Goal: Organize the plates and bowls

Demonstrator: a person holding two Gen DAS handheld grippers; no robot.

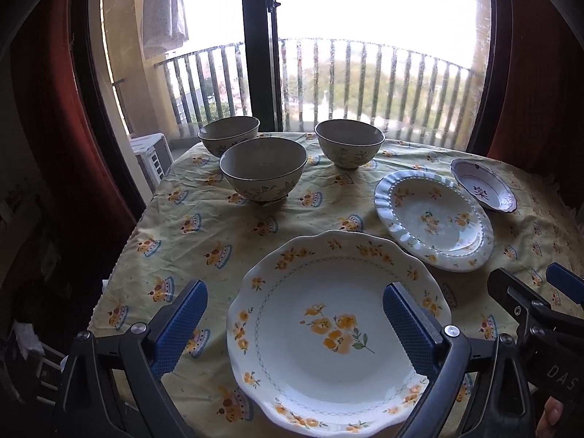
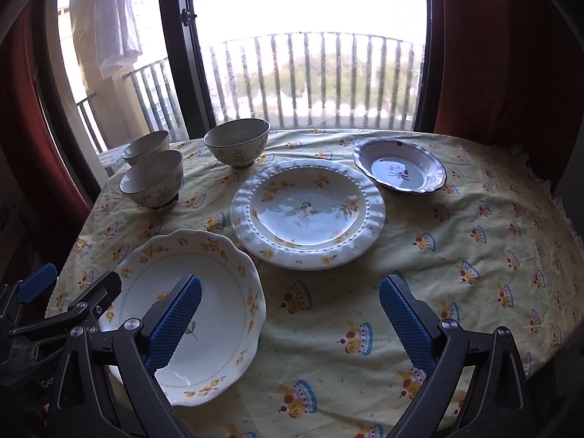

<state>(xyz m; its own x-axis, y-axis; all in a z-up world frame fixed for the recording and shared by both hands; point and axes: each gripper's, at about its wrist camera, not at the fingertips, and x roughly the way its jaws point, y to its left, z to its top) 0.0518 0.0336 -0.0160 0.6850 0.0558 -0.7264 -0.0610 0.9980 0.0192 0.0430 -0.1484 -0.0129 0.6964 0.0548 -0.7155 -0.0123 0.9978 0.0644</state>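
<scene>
Three floral bowls stand at the table's far left: a near one (image 1: pixel 263 169) (image 2: pixel 152 177), a far-left one (image 1: pixel 229 135) (image 2: pixel 146 147) and a right one (image 1: pixel 349 143) (image 2: pixel 236 141). A scalloped white plate with yellow flowers (image 1: pixel 328 332) (image 2: pixel 204 310) lies nearest. A ruffled-rim plate (image 1: pixel 432 219) (image 2: pixel 308 211) lies behind it, and a small purple-rimmed dish (image 1: pixel 483 189) (image 2: pixel 399 169) lies farther right. My left gripper (image 1: pixel 294 323) is open above the scalloped plate. My right gripper (image 2: pixel 290 323) is open over the cloth to that plate's right.
The round table wears a yellow patterned tablecloth (image 1: pixel 204 233) (image 2: pixel 456 255). A window with balcony railing (image 1: pixel 365 84) is behind it, with red curtains (image 2: pixel 511 73) at the sides. The table edge drops off on the left (image 1: pixel 120 255).
</scene>
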